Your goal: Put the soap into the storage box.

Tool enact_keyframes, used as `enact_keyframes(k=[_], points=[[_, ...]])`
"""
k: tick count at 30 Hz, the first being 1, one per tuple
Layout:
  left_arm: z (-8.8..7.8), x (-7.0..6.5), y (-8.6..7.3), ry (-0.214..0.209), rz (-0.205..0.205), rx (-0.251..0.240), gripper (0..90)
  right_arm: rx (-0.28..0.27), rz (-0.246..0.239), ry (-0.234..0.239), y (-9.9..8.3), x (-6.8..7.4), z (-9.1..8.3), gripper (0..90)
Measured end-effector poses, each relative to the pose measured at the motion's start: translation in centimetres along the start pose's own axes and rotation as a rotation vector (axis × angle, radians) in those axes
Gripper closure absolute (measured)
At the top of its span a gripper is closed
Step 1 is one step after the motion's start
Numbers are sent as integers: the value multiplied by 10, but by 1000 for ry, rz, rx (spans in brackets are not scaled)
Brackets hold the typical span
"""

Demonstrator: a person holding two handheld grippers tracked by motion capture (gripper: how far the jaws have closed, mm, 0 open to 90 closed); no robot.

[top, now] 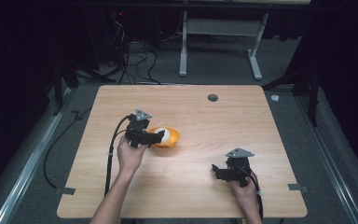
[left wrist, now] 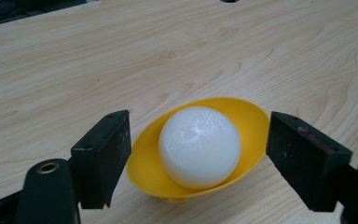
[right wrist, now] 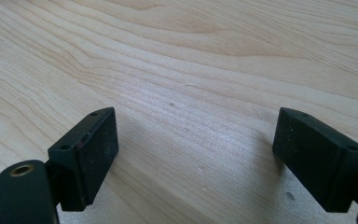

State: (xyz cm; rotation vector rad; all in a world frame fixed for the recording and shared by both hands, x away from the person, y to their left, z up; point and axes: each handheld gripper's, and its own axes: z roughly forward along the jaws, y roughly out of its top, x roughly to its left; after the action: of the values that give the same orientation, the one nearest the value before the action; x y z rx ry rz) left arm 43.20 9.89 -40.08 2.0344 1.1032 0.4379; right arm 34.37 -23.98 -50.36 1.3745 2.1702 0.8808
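Just left of the tabletop's [top: 242, 116] middle, a yellow bowl [left wrist: 249, 119] stands with a white ball [left wrist: 199, 145] resting in it, and the left gripper [left wrist: 198, 158] has its jaws spread wide on either side of the bowl (touching neither rim nor ball, as far as the left gripper view shows). Nearer the front edge towards the right corner, the right gripper [right wrist: 196, 158] hovers low over bare wood, its jaws likewise spread apart.
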Motion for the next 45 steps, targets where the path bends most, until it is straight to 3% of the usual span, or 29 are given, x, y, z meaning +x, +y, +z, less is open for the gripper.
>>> enact_keyframes(k=[19,45], points=[[-18,0,-8,1,5,-4,224,0,-1,2,0,0,0,150],[-42,2,-33,-4,-34,-24,219,0,-2,2,0,0,0,149]])
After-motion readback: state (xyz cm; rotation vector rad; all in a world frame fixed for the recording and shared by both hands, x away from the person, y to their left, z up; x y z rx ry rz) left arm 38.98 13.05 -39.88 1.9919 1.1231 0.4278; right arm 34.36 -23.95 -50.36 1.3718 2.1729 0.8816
